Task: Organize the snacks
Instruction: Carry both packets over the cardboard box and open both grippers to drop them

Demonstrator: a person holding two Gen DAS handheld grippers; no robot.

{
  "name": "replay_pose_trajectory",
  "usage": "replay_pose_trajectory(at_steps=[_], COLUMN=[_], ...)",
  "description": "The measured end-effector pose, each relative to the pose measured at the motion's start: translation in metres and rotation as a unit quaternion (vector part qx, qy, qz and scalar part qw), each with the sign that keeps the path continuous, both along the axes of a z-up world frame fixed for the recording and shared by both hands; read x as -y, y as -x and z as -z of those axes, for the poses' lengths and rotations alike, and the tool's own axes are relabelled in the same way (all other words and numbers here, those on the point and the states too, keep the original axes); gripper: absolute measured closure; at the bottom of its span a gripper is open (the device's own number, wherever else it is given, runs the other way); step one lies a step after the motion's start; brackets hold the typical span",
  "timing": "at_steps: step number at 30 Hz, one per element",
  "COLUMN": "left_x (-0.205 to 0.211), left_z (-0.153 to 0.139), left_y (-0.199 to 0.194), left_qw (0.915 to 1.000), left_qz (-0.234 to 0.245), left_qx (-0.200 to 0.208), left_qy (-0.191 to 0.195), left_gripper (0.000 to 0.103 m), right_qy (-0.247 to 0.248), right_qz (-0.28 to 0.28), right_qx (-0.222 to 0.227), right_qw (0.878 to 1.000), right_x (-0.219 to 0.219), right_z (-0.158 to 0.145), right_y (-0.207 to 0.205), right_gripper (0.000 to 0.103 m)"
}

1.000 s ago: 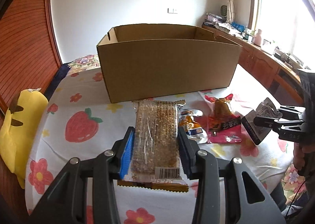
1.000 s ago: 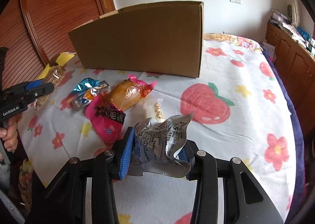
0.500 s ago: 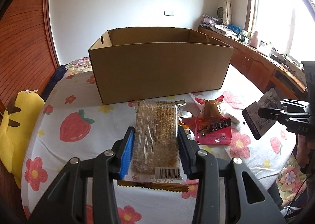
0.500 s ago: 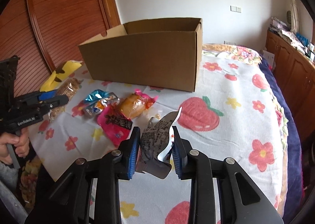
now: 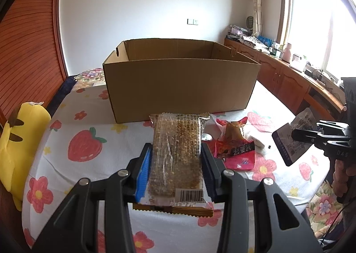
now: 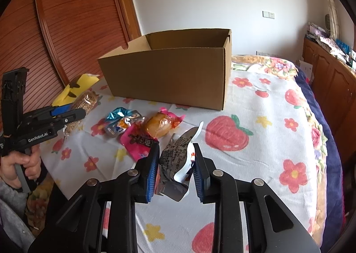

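Observation:
My left gripper [image 5: 175,168] is shut on a clear pack of grain bars [image 5: 176,153], held above the bed in front of the open cardboard box [image 5: 180,84]. My right gripper [image 6: 175,161] is shut on a crumpled silver snack packet [image 6: 175,164], held above the bed right of the loose snacks. It also shows in the left wrist view [image 5: 311,137] at the right, with the packet [image 5: 291,141]. On the bed lie a pink packet [image 6: 138,141], an orange bun pack [image 6: 160,125] and a blue-silver packet [image 6: 121,119].
The bed has a white floral cover [image 6: 255,141]. A yellow plush toy [image 5: 20,137] lies at its left edge. Wooden cabinets [image 5: 289,81] with clutter run along the right wall under the window. A wooden sliding door [image 6: 73,19] stands on the left.
Both grippers have risen and drawn back with their snacks, so the box's inside now shows. The right gripper's jaws closed tighter on the silver packet.

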State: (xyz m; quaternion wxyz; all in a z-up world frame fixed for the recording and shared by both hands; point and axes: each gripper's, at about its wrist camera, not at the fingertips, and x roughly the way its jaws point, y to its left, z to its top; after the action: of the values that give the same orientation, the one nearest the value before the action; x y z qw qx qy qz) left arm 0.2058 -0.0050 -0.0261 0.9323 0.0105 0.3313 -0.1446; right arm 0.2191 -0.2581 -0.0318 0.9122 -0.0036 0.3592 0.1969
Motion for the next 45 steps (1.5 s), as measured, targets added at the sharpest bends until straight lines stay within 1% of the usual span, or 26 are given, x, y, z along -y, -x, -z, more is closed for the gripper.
replay_pose_trajectory(at_steps=[7,12,16,18,24,28,32,35,39,45], left_x=[0.002,0.001,0.001,0.002,-0.001,-0.002,-0.006,-0.009,-0.013,-0.007], left_z=[0.002,-0.009,-0.027,-0.037,-0.063,-0.079,-0.085,-0.084,-0.076,-0.061], left_y=[-0.002,-0.012,-0.027,-0.036,-0.066,-0.092,-0.122,-0.139,-0.164,-0.185], left_qw=[1.0,0.9999,0.9995,0.999,0.9977,0.9962,0.996,0.9958,0.9965,0.9976], left_qz=[0.001,0.003,0.005,0.006,0.009,0.007,0.004,-0.001,-0.004,-0.006], left_qx=[-0.001,0.01,0.03,0.041,0.065,0.086,0.089,0.092,0.082,0.068], left_qy=[0.005,0.013,0.012,0.013,0.02,0.011,0.011,0.007,0.015,0.015], left_gripper=[0.062,0.062,0.062,0.062,0.062,0.062,0.062,0.062,0.062,0.062], right_qy=[-0.004,-0.008,-0.001,0.004,0.01,0.006,0.001,-0.004,0.001,0.005], right_qz=[-0.001,-0.004,-0.016,-0.022,-0.042,-0.053,-0.058,-0.058,-0.054,-0.047], right_qx=[-0.003,0.004,0.026,0.043,0.078,0.097,0.111,0.114,0.114,0.092], right_qw=[1.0,1.0,1.0,0.999,0.996,0.994,0.992,0.992,0.992,0.995], right_x=[0.002,0.002,-0.004,-0.009,-0.025,-0.035,-0.046,-0.051,-0.057,-0.059], right_z=[0.003,-0.006,-0.027,-0.043,-0.074,-0.091,-0.101,-0.101,-0.092,-0.069], right_y=[-0.001,-0.007,-0.016,-0.025,-0.054,-0.08,-0.111,-0.132,-0.155,-0.18], right_gripper=[0.076,0.076,0.076,0.076,0.076,0.076,0.076,0.076,0.076,0.076])
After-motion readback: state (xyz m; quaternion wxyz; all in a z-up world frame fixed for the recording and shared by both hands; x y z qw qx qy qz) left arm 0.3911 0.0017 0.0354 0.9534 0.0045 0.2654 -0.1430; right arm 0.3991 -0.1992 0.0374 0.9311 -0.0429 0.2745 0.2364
